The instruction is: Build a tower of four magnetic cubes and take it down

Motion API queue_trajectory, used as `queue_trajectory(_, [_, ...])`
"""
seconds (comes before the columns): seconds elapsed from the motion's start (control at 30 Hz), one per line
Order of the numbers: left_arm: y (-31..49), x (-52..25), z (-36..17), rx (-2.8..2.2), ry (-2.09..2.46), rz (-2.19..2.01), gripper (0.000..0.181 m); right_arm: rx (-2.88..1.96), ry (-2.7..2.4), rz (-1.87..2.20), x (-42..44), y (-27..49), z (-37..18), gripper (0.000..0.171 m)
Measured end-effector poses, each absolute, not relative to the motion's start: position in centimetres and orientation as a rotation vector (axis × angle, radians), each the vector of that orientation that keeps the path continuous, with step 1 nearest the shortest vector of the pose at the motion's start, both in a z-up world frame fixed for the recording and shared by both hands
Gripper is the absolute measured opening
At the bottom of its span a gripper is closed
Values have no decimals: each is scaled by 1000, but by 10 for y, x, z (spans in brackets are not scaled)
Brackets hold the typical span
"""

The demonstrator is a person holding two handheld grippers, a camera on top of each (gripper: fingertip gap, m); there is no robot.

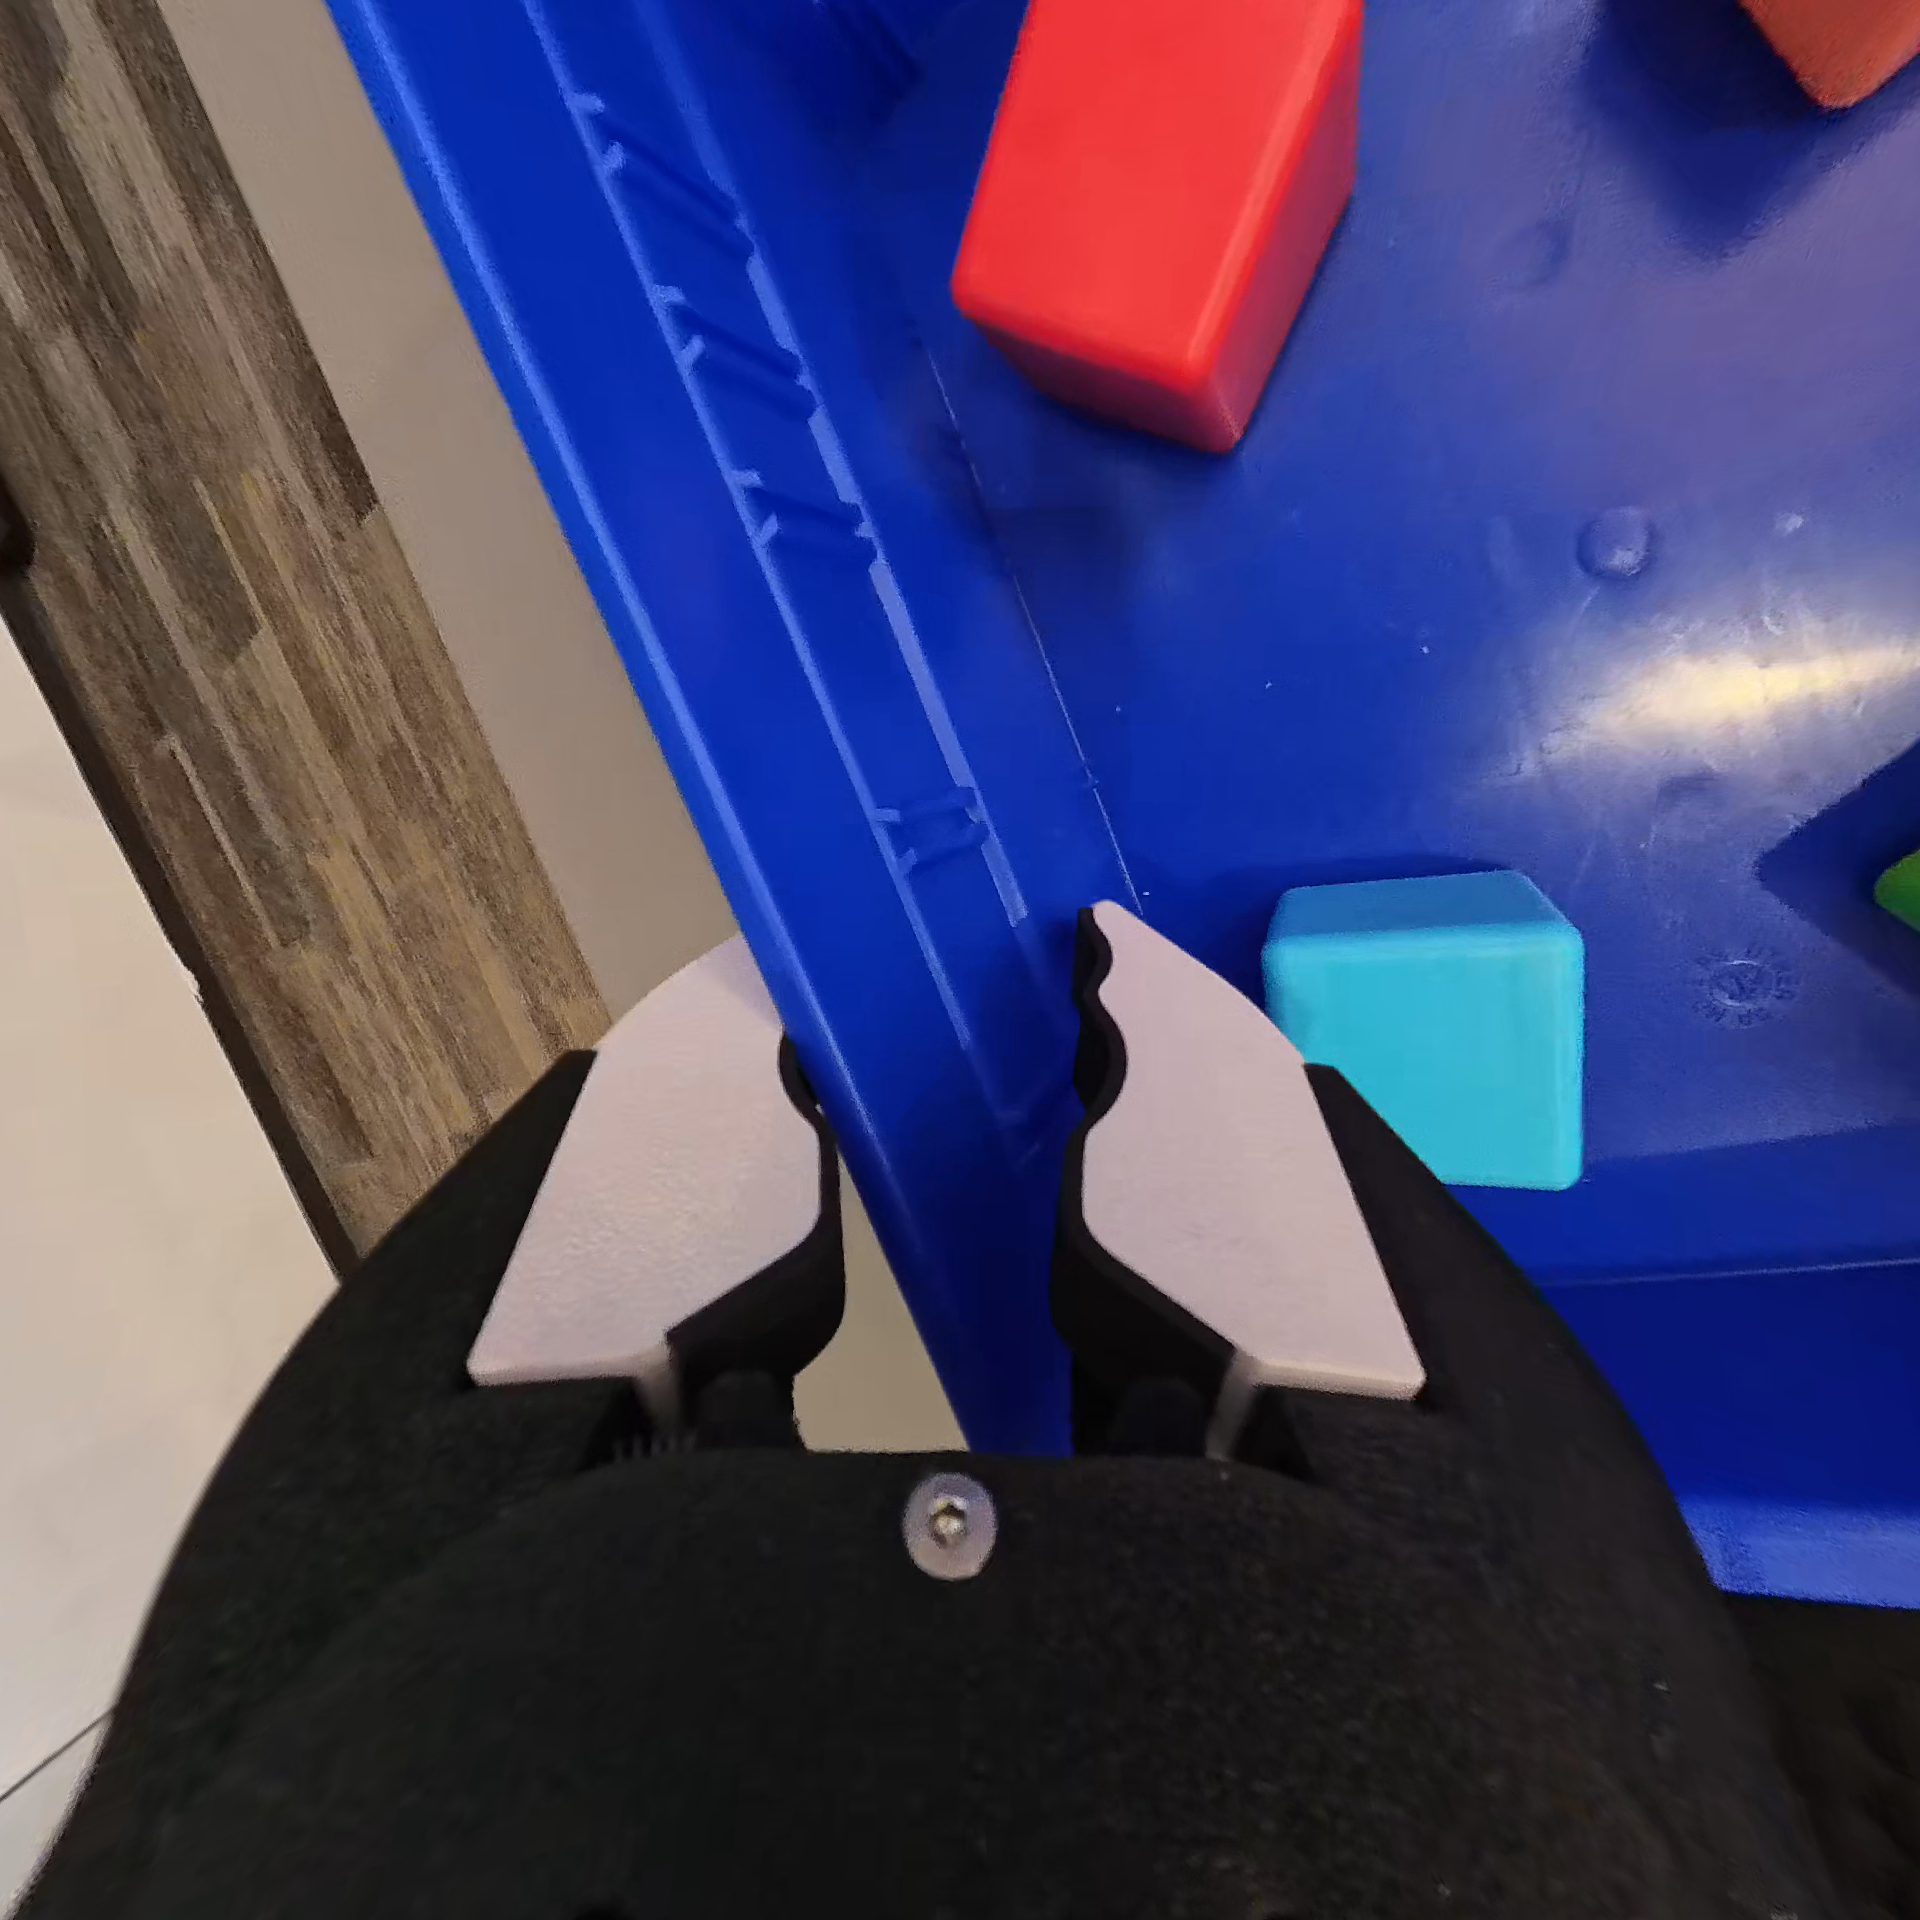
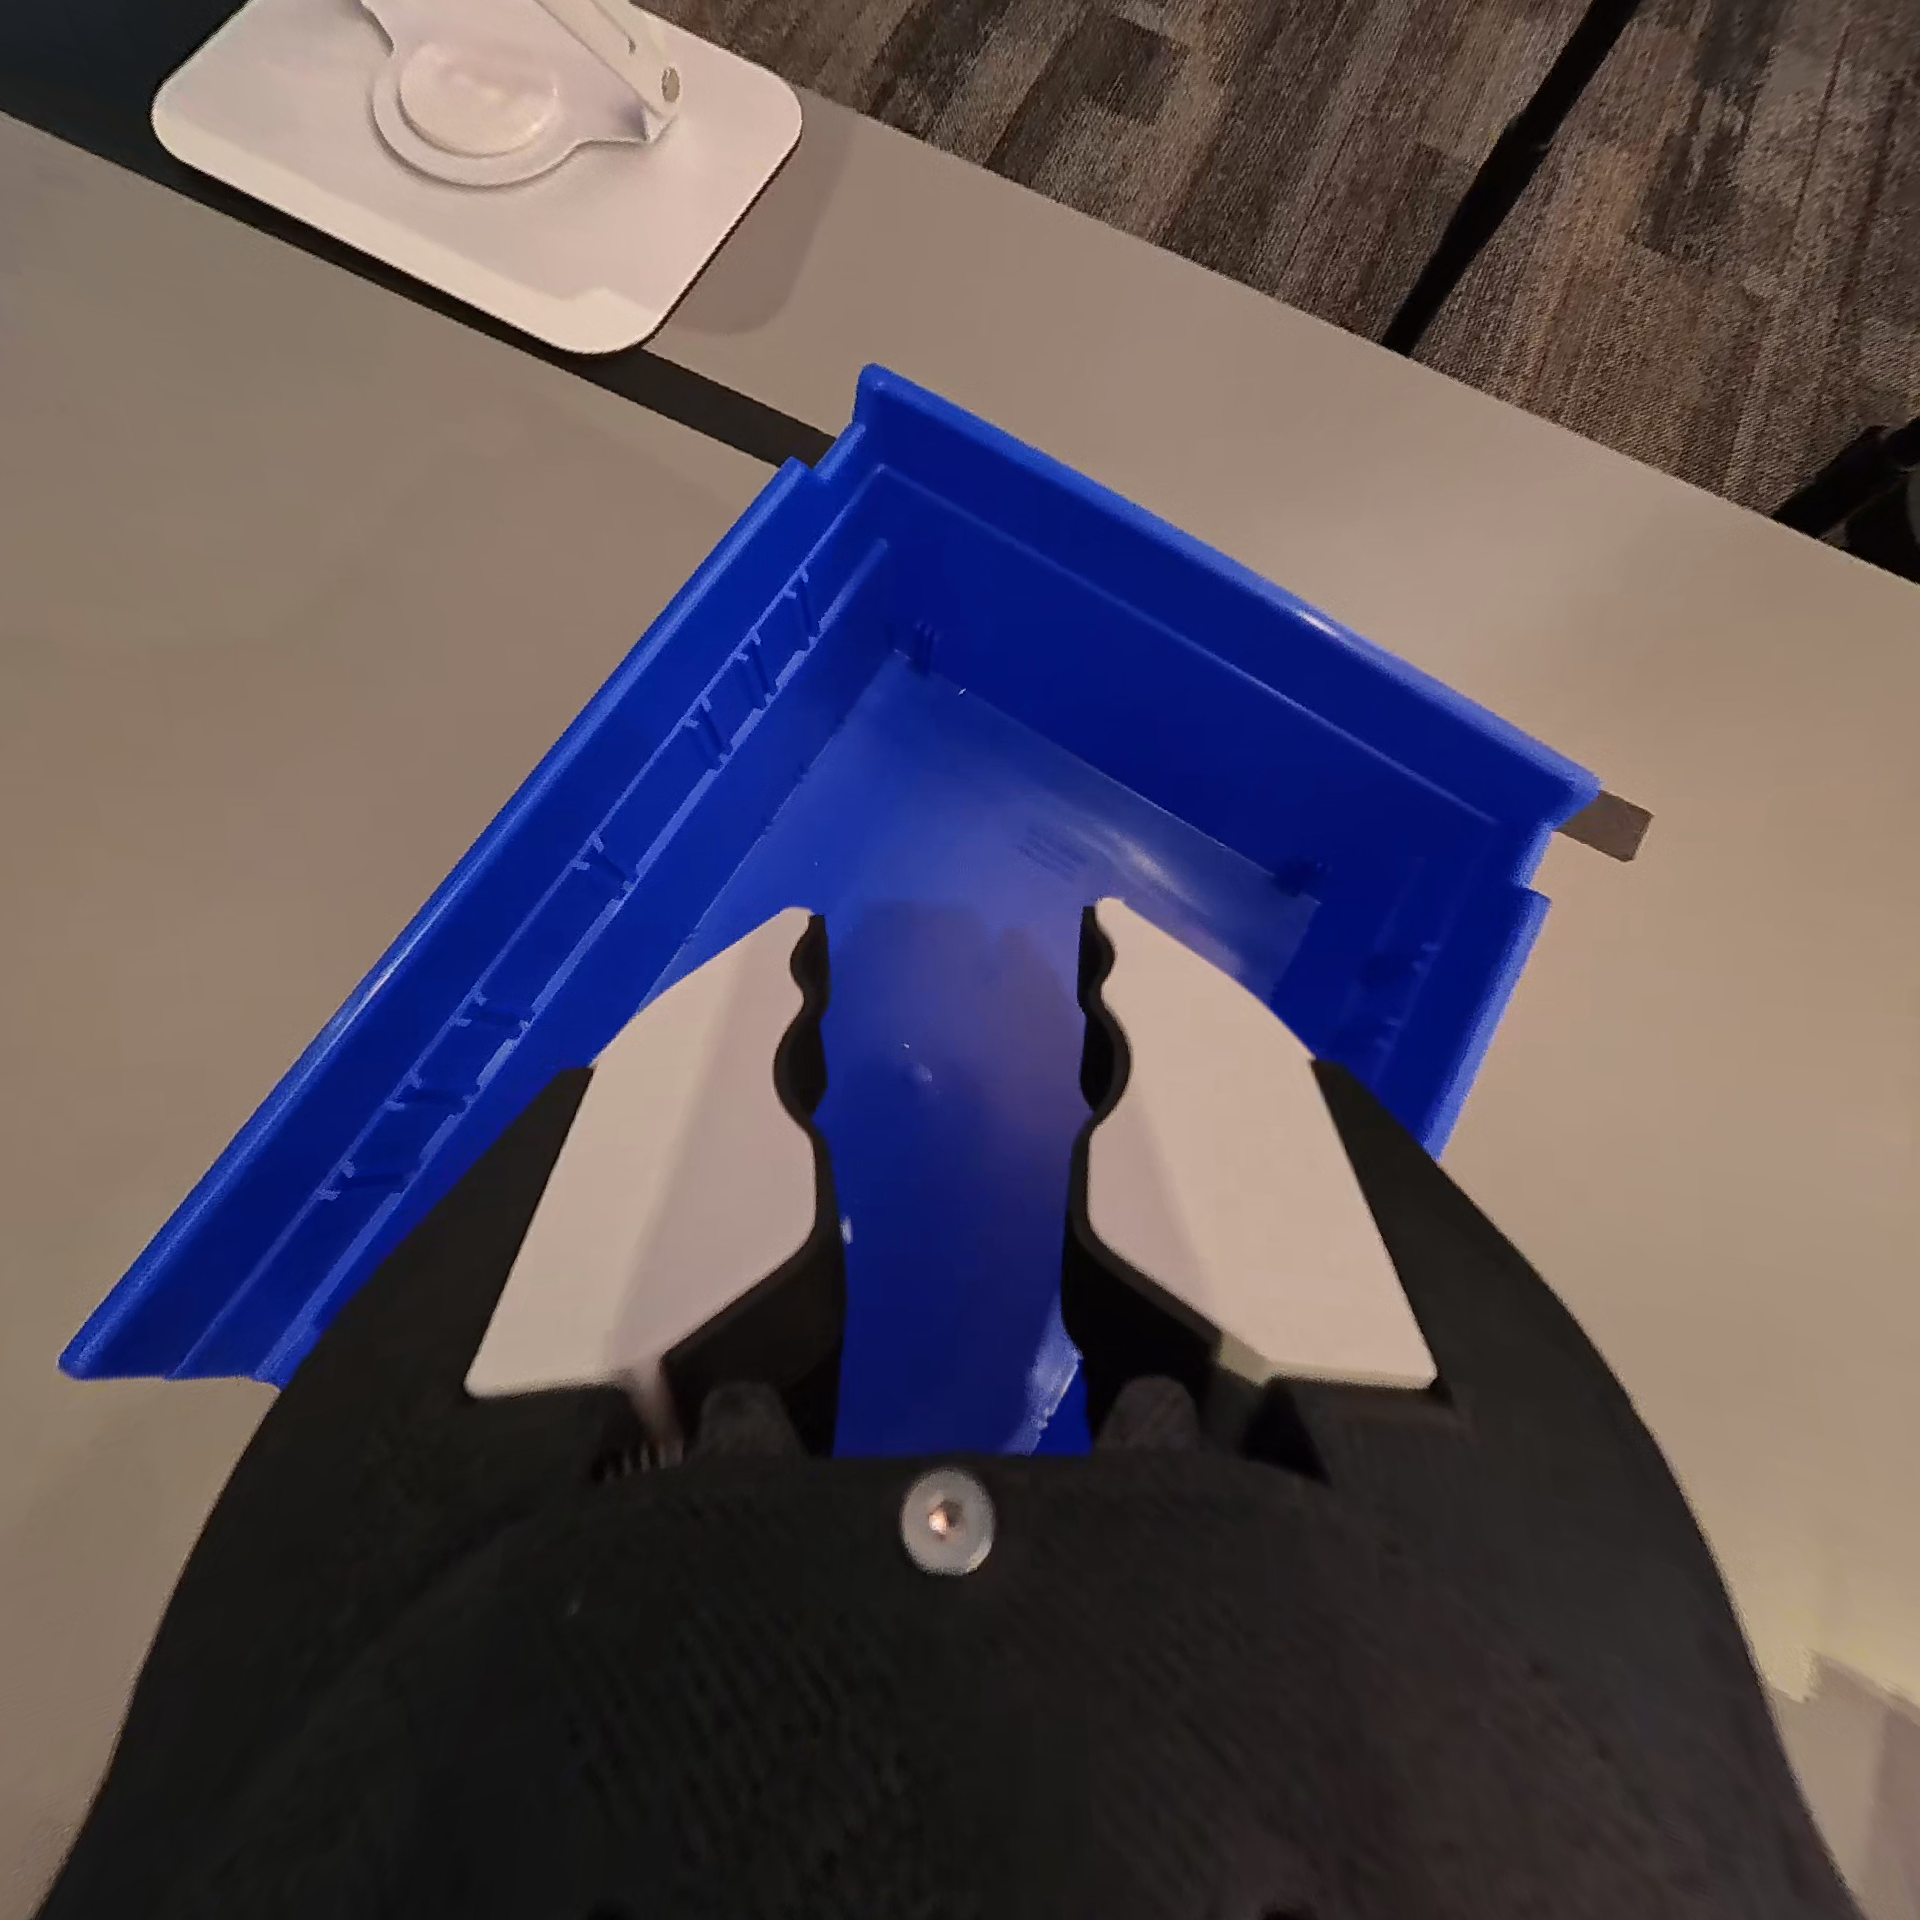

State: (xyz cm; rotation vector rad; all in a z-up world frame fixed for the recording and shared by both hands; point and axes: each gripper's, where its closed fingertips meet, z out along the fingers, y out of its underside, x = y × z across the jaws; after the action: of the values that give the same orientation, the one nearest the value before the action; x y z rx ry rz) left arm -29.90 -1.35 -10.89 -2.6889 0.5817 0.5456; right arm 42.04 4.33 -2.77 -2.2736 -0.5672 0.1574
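Observation:
A blue bin [image 1: 1351,644] holds a red cube [image 1: 1153,208], a cyan cube [image 1: 1434,1029], part of an orange-red cube [image 1: 1839,42] and a sliver of a green one [image 1: 1901,904], all lying apart. My left gripper [image 1: 930,935] is open and straddles the bin's ribbed side wall [image 1: 790,540], one finger outside and one inside next to the cyan cube. My right gripper [image 2: 948,912] is open and empty above the bare far end of the bin [image 2: 1195,582]. No cubes show in the right wrist view.
The bin stands on a beige table [image 2: 312,623] near its far edge. A white flat stand base [image 2: 478,156] sits at the table's back left. A small dark grey piece [image 2: 1610,831] lies at the bin's far right corner. Patterned carpet [image 2: 1351,156] lies beyond the table. Spacing between my two grippers at the tips: around 75 cm.

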Motion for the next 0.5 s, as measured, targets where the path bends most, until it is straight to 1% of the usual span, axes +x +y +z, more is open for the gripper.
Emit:
queue_trajectory(0.1, [-10,-300,-106,-2669,569,538,46,-2283,-579,155,419,44,-32,48])
queue_trajectory(0.2, [-5,-294,-80,-2546,518,453,49,-2275,-575,164,419,45,-31,48])
queue_trajectory(0.3, [-12,-243,-38,-2371,615,152,59,-2262,-572,175,419,45,-28,49])
queue_trajectory(0.33, [-21,-217,-28,-2326,703,31,65,-2259,-574,179,419,45,-28,49])
queue_trajectory(0.37, [-29,-194,-23,-2286,793,-46,75,-2257,-576,179,419,45,-28,49])
queue_trajectory(0.4, [-34,-177,-23,-2263,870,-60,77,-2259,-576,177,420,45,-28,48])
queue_trajectory(0.43, [-37,-166,-29,-2271,946,-42,68,-2263,-574,175,421,45,-29,48])
queue_trajectory(0.5, [-37,-154,-51,-2333,1067,35,65,-2265,-571,178,422,44,-30,48])
